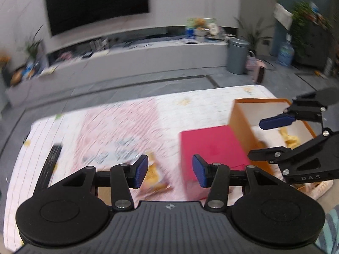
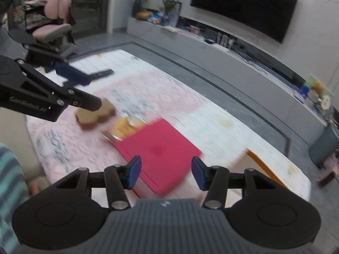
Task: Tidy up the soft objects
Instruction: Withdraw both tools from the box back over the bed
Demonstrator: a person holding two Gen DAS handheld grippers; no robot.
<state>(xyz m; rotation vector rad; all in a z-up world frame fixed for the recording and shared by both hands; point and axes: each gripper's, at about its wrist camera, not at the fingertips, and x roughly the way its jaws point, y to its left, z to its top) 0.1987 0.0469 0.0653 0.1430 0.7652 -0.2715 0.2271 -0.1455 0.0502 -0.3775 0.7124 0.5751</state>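
Note:
A patterned pink and white cloth (image 1: 127, 127) covers the table. On it, a red flat box (image 1: 209, 148) lies beside an open orange box (image 1: 239, 116) holding a yellow soft thing (image 1: 290, 137). My left gripper (image 1: 170, 171) hovers open and empty over the cloth, with a yellow soft item (image 1: 153, 171) just beyond its left finger. The right gripper (image 1: 262, 138) hangs open over the orange box. In the right wrist view, my right gripper (image 2: 166, 174) is open above the red box (image 2: 161, 152). The left gripper (image 2: 84, 89) is over a brown soft toy (image 2: 95, 116) next to the yellow item (image 2: 125, 129).
A black remote (image 1: 49, 163) lies at the cloth's left end. Beyond the table stand a long grey TV console (image 1: 137, 57), a grey bin (image 1: 237, 55) and a pink chair (image 2: 55, 25). A striped sleeve (image 2: 10, 169) and a beige cushion are at the near edge.

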